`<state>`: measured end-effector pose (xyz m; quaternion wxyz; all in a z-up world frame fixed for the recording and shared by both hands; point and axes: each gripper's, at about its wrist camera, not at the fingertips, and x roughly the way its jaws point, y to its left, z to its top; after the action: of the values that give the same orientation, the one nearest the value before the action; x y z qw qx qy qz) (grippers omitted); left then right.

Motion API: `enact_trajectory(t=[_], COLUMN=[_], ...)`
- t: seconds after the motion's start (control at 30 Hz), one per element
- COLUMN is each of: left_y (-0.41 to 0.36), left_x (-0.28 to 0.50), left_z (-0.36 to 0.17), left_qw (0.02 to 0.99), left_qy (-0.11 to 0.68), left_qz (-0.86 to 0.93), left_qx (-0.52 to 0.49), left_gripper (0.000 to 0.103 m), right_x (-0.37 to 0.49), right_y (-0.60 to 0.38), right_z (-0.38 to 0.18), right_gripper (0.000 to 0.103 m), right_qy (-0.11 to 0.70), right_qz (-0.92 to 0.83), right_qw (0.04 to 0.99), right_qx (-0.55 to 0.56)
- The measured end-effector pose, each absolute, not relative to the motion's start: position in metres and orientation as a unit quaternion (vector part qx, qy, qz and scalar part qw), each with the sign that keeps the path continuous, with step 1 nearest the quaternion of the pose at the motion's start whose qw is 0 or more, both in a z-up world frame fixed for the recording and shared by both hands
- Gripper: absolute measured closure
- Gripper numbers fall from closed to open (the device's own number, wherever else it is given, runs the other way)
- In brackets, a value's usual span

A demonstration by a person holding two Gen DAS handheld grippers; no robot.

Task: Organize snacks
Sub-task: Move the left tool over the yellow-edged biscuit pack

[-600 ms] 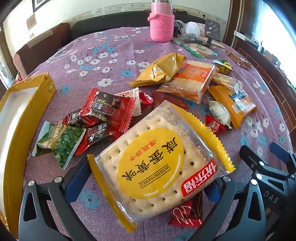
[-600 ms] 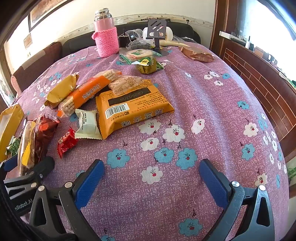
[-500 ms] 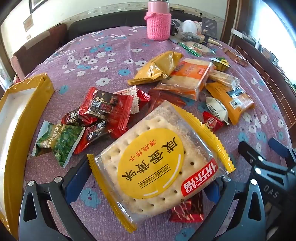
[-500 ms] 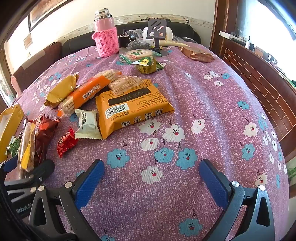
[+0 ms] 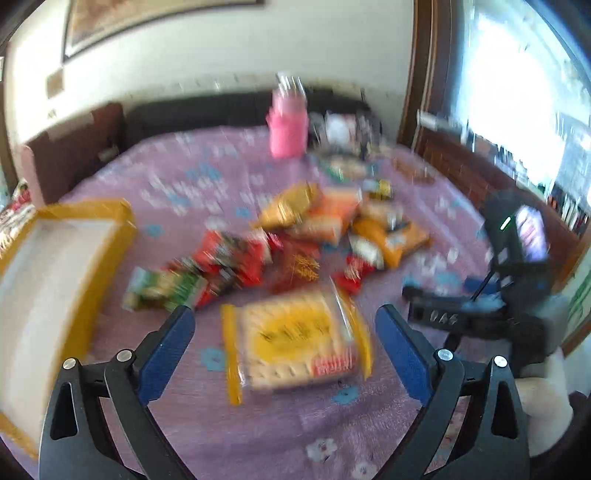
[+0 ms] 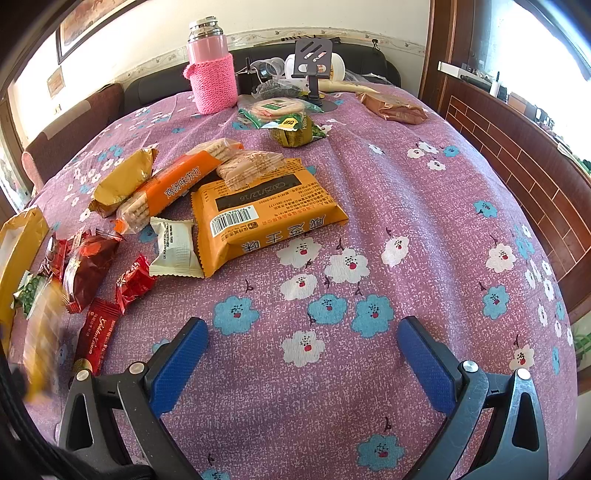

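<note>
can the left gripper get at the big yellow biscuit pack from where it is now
Probably yes: the left gripper is open, its fingers flank the biscuit pack without touching it, and nothing lies over the pack. The view is blurred, though.

A purple floral cloth (image 6: 424, 229) covered the desk. Behind it ran a dark padded sofa back (image 6: 147, 86) beneath a cream wall (image 6: 147, 40) bearing a framed picture (image 6: 88, 26). On the right stood a dark wooden window frame (image 6: 437, 55) above reddish brick-patterned panelling (image 6: 517, 147), with bright daylight pouring through the window (image 6: 546, 44).
</note>
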<state>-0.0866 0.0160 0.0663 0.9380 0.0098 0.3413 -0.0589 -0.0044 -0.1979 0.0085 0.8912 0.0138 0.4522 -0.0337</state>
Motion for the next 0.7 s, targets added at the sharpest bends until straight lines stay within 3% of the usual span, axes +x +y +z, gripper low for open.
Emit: enact_trajectory(t=[0.17, 0.43, 0.57, 0.7], left_y=[0.047, 0.109, 0.135, 0.153], left_x=[-0.121, -0.139, -0.142, -0.141], left_z=[0.104, 0.114, 0.109, 0.101], left_qw=[0.968, 0.969, 0.965, 0.959], left_qy=[0.251, 0.241, 0.255, 0.266], left_qz=[-0.018, 0.004, 0.005, 0.001], left_qx=[-0.005, -0.049, -0.068, -0.096], left_gripper=[0.003, 0.001, 0.001, 0.002], right_x=[-0.005, -0.008, -0.025, -0.049], right_y=[-0.199, -0.197, -0.195, -0.175], right_z=[0.011, 0.011, 0.027, 0.058], right_gripper=[0.000, 0.000, 0.021, 0.022], right_qy=[0.471, 0.481, 0.462, 0.409], right_qz=[-0.024, -0.018, -0.027, 0.028], right_qw=[0.882, 0.876, 0.887, 0.912], right_qx=[0.008, 0.004, 0.006, 0.026])
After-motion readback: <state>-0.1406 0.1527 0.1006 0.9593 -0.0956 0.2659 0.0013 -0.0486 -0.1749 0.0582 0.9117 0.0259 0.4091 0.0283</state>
